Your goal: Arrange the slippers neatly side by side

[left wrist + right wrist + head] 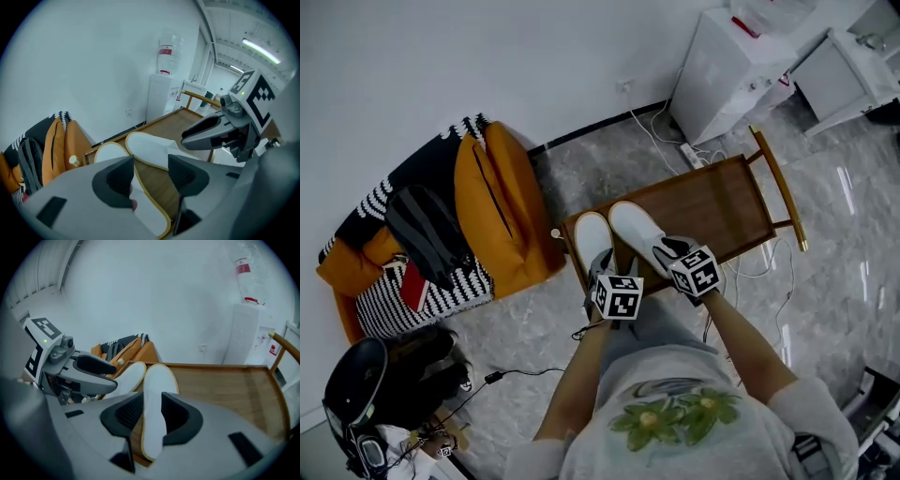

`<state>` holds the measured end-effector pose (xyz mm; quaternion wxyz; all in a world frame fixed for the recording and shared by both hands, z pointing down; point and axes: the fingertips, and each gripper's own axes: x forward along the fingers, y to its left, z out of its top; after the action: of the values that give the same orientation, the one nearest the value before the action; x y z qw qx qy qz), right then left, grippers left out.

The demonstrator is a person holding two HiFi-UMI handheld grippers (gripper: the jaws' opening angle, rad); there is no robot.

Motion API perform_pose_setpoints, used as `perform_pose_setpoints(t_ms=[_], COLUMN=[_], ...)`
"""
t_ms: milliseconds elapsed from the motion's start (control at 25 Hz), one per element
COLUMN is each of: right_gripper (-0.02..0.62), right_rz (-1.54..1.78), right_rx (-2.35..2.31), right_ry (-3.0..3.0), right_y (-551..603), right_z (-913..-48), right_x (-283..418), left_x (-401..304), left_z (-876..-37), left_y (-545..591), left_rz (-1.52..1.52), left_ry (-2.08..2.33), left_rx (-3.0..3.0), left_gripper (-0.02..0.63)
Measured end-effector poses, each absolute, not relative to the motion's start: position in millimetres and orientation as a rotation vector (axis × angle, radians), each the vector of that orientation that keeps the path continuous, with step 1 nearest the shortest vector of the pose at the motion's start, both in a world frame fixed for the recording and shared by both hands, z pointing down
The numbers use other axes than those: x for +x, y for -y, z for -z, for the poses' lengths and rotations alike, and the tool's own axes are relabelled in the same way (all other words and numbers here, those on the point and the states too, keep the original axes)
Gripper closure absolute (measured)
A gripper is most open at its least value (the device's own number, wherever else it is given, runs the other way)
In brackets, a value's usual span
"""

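Note:
Two white slippers with tan rims lie side by side, toes toward the wall, on a low wooden table (722, 211). The left slipper (592, 236) and the right slipper (634, 228) almost touch. My left gripper (602, 267) hovers at the left slipper's heel (152, 215), open, with the slipper's rim running between the jaws and no pad pressing on it. My right gripper (668, 249) stands open at the right slipper's heel (154, 427), the sole lying between its jaws. In each gripper view the other gripper shows alongside: right gripper (211, 131), left gripper (89, 366).
An orange cushion (502, 211) and a black-and-white striped bag (422, 291) lie on the floor left of the table. A white water dispenser (722, 70) stands against the wall at the back right. A power strip with cables (694, 155) and a dark helmet (356, 394) are on the floor.

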<state>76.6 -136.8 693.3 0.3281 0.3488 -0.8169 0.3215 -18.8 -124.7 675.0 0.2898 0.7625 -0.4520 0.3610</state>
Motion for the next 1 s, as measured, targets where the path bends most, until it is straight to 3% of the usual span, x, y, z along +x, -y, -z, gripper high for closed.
perform_pose_setpoints(t_ms=[600, 920, 1000], right_gripper=[0.460, 0.469, 0.503], right_rz=[-0.708, -0.727, -0.758], right_rx=[0.736, 0.651, 0.671], right_ry=[2.007, 1.944, 1.927], right_y=[149.3, 153.0, 155.1], right_z=[-734.1, -755.0, -758.4], right_x=[105.5, 107.3, 107.8], left_x=[35.9, 41.9, 41.9], left_z=[-730.4, -746.4, -746.7], left_y=[126.4, 128.9, 131.0], left_rz=[-1.123, -1.178, -1.184], left_ry=[1.128, 1.105, 1.112], left_rx=[1.955, 1.928, 1.924], left_gripper=[0.374, 0.422, 0.453])
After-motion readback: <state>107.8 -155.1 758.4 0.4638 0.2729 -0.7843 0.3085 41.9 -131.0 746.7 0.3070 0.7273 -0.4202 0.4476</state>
